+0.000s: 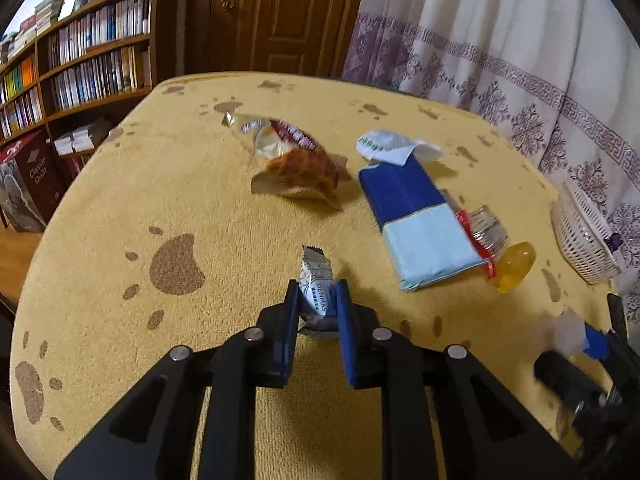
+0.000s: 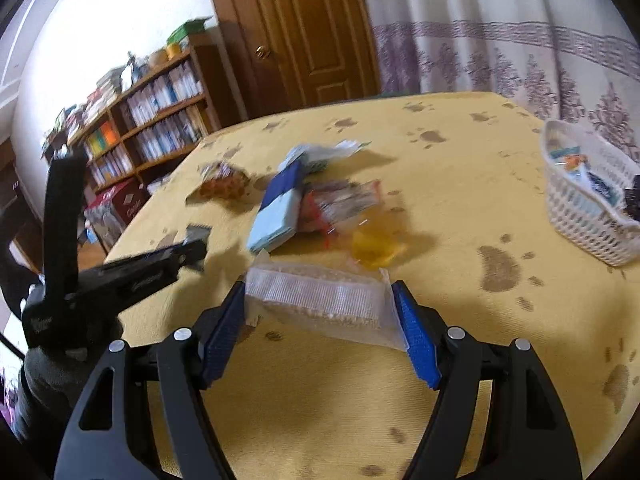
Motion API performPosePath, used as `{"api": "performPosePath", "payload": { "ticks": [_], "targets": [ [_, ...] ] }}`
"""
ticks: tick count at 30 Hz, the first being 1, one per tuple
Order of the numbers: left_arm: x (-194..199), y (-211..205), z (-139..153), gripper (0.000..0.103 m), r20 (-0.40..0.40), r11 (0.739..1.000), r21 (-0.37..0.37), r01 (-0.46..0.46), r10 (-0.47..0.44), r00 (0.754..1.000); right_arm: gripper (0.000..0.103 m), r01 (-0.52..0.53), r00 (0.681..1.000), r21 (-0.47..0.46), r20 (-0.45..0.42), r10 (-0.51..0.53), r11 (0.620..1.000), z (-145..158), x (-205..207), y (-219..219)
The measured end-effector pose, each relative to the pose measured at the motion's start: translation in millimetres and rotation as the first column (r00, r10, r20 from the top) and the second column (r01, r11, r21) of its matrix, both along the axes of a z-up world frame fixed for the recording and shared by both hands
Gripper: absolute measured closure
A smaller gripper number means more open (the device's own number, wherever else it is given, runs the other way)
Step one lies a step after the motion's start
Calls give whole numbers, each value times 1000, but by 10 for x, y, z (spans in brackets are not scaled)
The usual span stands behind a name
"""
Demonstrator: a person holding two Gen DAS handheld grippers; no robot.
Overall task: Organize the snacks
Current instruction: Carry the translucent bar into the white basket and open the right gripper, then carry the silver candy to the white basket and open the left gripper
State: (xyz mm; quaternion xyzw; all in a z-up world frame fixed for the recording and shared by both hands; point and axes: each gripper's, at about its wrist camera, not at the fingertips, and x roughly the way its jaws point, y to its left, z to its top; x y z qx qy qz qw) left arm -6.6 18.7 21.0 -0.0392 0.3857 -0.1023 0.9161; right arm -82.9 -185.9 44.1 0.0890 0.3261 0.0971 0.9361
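Note:
My left gripper (image 1: 318, 294) is shut on a small silver snack packet (image 1: 316, 286), held just above the yellow table cloth (image 1: 200, 200). My right gripper (image 2: 320, 300) is closed on a clear wide snack bag (image 2: 320, 300), its blue pads against the bag's two ends. A white lattice basket (image 2: 588, 216) with several packets inside stands at the right; it also shows in the left wrist view (image 1: 580, 236). A brown bread packet (image 1: 298, 168), a red-edged clear packet (image 1: 482, 228) and a yellow jelly cup (image 1: 514, 266) lie on the table.
A blue and pale-blue tissue pack (image 1: 416, 216) lies mid-table with a white wrapper (image 1: 384, 146) behind it. A bookshelf (image 1: 80, 60), a wooden door (image 1: 280, 12) and a curtain (image 1: 520, 40) stand behind the table. My left gripper shows at the left of the right wrist view (image 2: 120, 276).

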Motion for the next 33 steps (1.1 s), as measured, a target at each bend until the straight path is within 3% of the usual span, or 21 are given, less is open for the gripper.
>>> {"api": "performPosePath", "payload": {
  "ticks": [9, 21, 26, 33],
  "targets": [
    [-160, -188, 230, 85, 54, 999, 1, 39, -39, 998, 29, 157, 981, 49, 104, -161, 986, 282, -119, -600],
    [-281, -496, 514, 85, 111, 995, 10, 96, -97, 989, 29, 393, 896, 92, 184, -403, 915, 502, -109, -1651],
    [-303, -659, 571, 85, 121, 992, 25, 126, -128, 984, 29, 437, 876, 95, 181, -447, 894, 490, 139, -1938],
    [-293, -836, 607, 85, 125, 988, 41, 151, -155, 980, 23, 426, 889, 146, 116, -443, 893, 272, 393, -2142]
  ]
}}
